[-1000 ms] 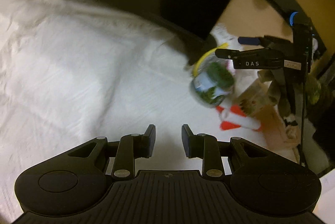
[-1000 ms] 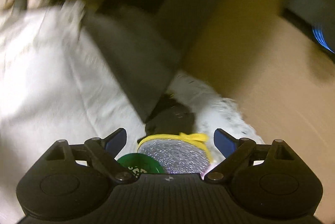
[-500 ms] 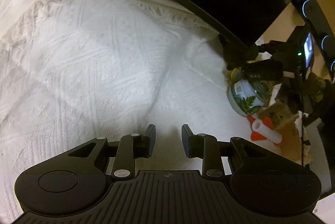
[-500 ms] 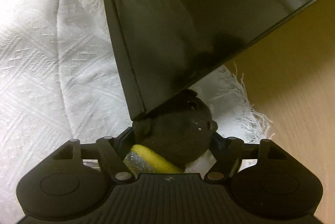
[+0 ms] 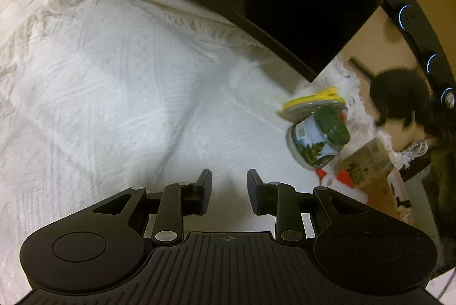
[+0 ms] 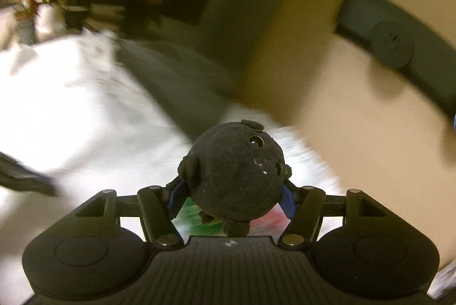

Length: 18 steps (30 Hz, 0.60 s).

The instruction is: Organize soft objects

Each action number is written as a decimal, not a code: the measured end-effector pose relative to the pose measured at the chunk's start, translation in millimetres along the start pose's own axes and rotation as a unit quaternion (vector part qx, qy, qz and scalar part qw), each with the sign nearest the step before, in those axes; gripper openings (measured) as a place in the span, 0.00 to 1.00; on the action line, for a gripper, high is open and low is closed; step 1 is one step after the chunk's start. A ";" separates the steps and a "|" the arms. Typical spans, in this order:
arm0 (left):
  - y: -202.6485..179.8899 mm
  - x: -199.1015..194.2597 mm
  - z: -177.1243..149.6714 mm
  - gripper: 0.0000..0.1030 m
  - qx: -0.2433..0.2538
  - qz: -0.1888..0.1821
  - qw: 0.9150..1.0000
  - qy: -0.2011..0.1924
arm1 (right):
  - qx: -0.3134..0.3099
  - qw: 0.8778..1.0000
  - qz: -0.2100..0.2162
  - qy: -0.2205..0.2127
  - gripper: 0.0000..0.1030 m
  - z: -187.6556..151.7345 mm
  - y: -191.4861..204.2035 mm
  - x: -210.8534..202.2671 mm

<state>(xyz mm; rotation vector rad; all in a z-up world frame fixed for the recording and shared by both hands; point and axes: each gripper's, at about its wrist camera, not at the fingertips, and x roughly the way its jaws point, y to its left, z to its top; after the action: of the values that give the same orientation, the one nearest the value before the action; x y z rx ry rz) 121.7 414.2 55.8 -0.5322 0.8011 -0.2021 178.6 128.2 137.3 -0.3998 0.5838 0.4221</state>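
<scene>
I am lifting the black plush toy [image 6: 233,174], my right tongs [image 6: 232,198] having just closed onto it; my left tongs [image 5: 229,185] are hanging slightly parted, empty. Next I need a place to set it down.

We saw that our left hand-held gripper [image 5: 229,188] was matte black, with a ribbed centre plate, two rounded housings bearing circular discs, silver screw heads at the linkage pivots, and dark flat pads. Our right hand-held gripper [image 6: 232,198] matched it, but with blue pads [image 6: 287,201].
</scene>
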 end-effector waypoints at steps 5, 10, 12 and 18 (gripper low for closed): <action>-15.0 -5.3 5.9 0.29 -0.005 -0.002 1.000 -0.017 | 0.076 0.991 0.107 -0.001 0.70 -19.5 44.3 5.3; -20.8 -11.8 12.7 0.28 -0.004 -0.005 1.000 -0.026 | 0.059 0.994 0.087 -0.017 0.81 -14.6 51.1 -6.6; -21.1 -14.0 12.6 0.28 -0.001 -0.001 0.999 -0.036 | 0.063 0.996 0.063 -0.019 0.83 -13.1 40.6 -10.8; -23.7 -11.5 12.1 0.28 0.022 -0.017 0.999 -0.026 | 0.164 0.986 0.006 0.020 0.83 3.0 5.3 34.9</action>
<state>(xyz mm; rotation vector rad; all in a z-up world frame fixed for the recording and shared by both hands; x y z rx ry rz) 123.3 402.8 82.4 -0.5071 0.7356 -0.2357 203.7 143.3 117.4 -0.0898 0.6825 0.3231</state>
